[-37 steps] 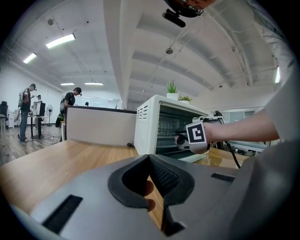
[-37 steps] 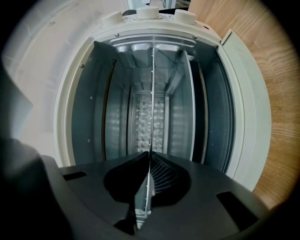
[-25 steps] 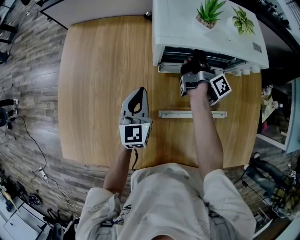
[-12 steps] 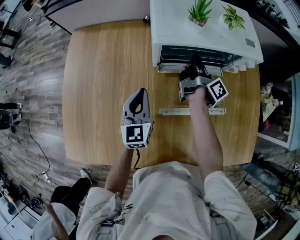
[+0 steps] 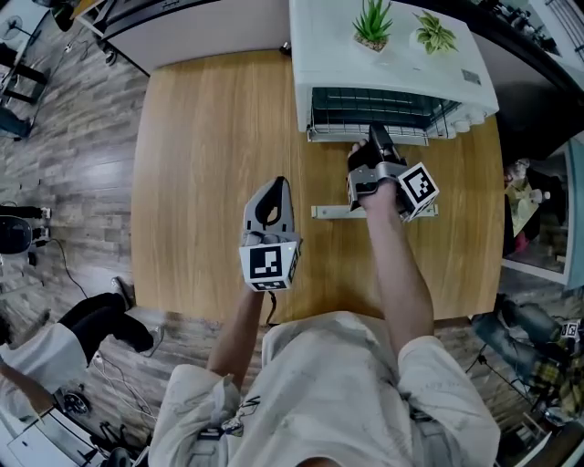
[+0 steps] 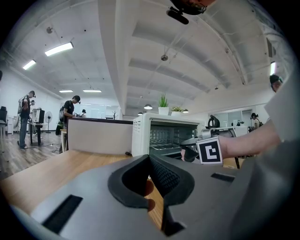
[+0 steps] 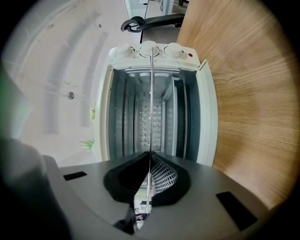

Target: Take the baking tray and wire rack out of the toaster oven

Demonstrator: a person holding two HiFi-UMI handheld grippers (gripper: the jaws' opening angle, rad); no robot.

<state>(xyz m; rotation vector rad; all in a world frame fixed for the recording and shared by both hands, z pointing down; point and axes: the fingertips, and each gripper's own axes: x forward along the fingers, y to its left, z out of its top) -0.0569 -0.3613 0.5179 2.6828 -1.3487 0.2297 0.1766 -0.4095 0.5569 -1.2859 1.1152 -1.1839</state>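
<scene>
The white toaster oven [image 5: 392,55] stands at the table's far edge with its door [image 5: 374,212] folded down flat. Its wire rack [image 5: 374,108] sticks partly out of the mouth. My right gripper [image 5: 374,146] is shut on the rack's front edge. In the right gripper view the rack [image 7: 151,112] shows edge-on as a thin line running from the shut gripper [image 7: 149,166] into the oven cavity [image 7: 154,117]. My left gripper [image 5: 270,190] hovers over the table, left of the oven door, shut and empty [image 6: 150,161]. I cannot make out the baking tray.
Two small potted plants [image 5: 372,23] sit on top of the oven. Three knobs [image 7: 149,49] line the oven's right end. The wooden table [image 5: 210,164] lies bare to the left. A person [image 5: 55,347] crouches on the floor at the lower left.
The right gripper has drawn back toward me and the wire rack has slid further out of the oven. The left gripper rose slightly. A person came into view on the floor at left.
</scene>
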